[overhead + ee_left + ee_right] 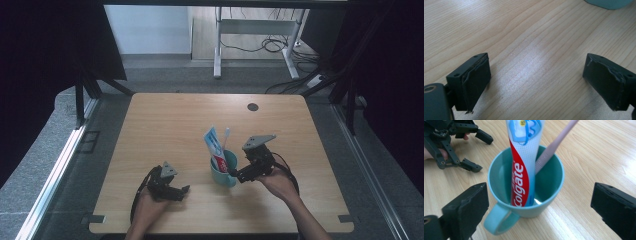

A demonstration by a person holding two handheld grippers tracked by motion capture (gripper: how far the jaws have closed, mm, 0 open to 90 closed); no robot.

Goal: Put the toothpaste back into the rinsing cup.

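A teal mug (223,172) stands near the front middle of the wooden table (165,125). A white, red and blue toothpaste tube (214,148) and a pale pink toothbrush (225,136) stand upright in it. In the right gripper view the mug (549,182) sits just ahead of the jaws, with the tube (522,165) and the brush (554,145) leaning inside it. My right gripper (539,212) is open, close to the mug's right side in the high view (234,173). My left gripper (186,190) rests low on the table left of the mug, open and holding nothing (537,82).
A dark round cable port (253,107) is set in the table's far right part. Beyond the table stands a white desk frame (260,30) with cables on the floor. Dark curtains hang at both sides. The mug's handle (499,220) points toward my right gripper.
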